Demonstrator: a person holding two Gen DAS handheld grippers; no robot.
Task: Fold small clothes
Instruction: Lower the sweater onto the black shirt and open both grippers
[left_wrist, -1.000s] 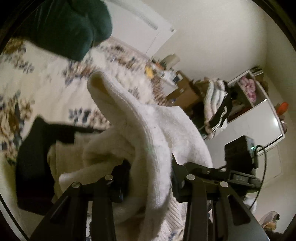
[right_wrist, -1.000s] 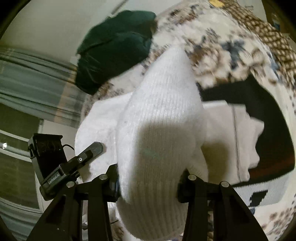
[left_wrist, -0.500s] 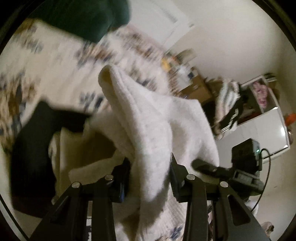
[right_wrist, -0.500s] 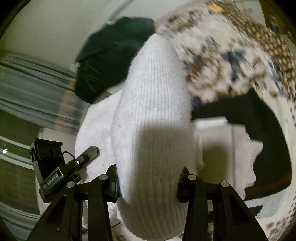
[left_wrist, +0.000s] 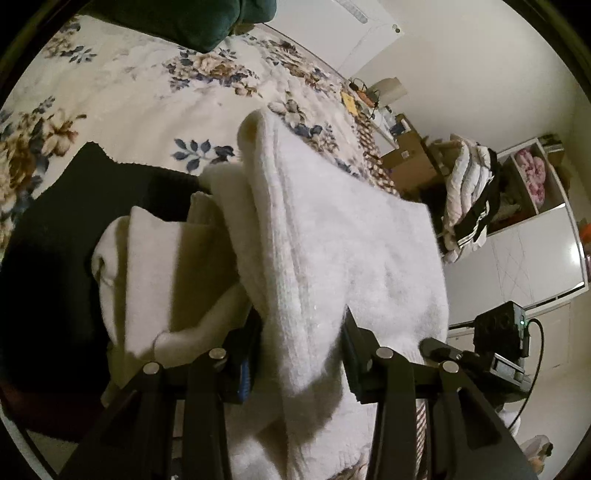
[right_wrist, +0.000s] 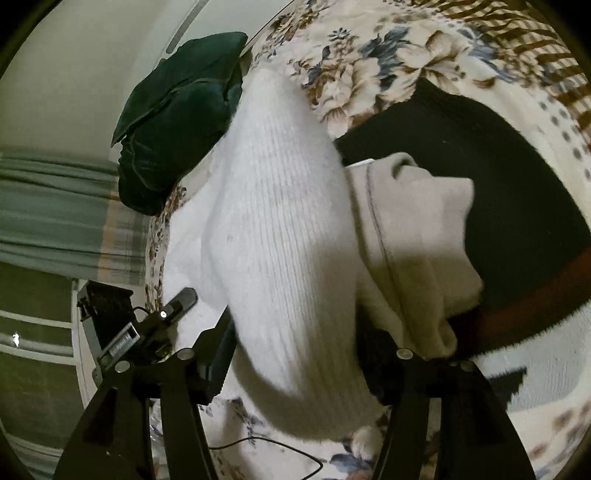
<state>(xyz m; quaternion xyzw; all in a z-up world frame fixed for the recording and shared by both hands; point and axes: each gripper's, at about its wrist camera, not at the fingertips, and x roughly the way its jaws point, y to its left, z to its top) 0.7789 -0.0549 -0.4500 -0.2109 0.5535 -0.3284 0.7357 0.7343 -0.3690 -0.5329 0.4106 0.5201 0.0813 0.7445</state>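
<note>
A white ribbed knit garment (left_wrist: 332, 236) is held up over the floral bed (left_wrist: 147, 92). My left gripper (left_wrist: 301, 332) is shut on one edge of it, the cloth bunched between the fingers. My right gripper (right_wrist: 295, 332) is shut on another part of the same white knit (right_wrist: 273, 229), which drapes over the jaws. The other gripper shows in each view, beside the cloth (left_wrist: 491, 350) (right_wrist: 136, 332). A cream garment (left_wrist: 155, 266) lies under the white knit on a black cloth (left_wrist: 55, 240); it also shows in the right wrist view (right_wrist: 413, 236).
A dark green cushion (right_wrist: 177, 110) lies at the head of the bed. The black cloth (right_wrist: 498, 177) has a red band. Past the bed's foot stand a white cabinet (left_wrist: 524, 251), piled clothes (left_wrist: 469, 199) and cardboard boxes (left_wrist: 406, 158). Striped curtain (right_wrist: 55, 206) at left.
Both grippers have carried the white knit lower and closer over the cream garment and black cloth; the cloth now hangs wider over the jaws. Both grips are unchanged.
</note>
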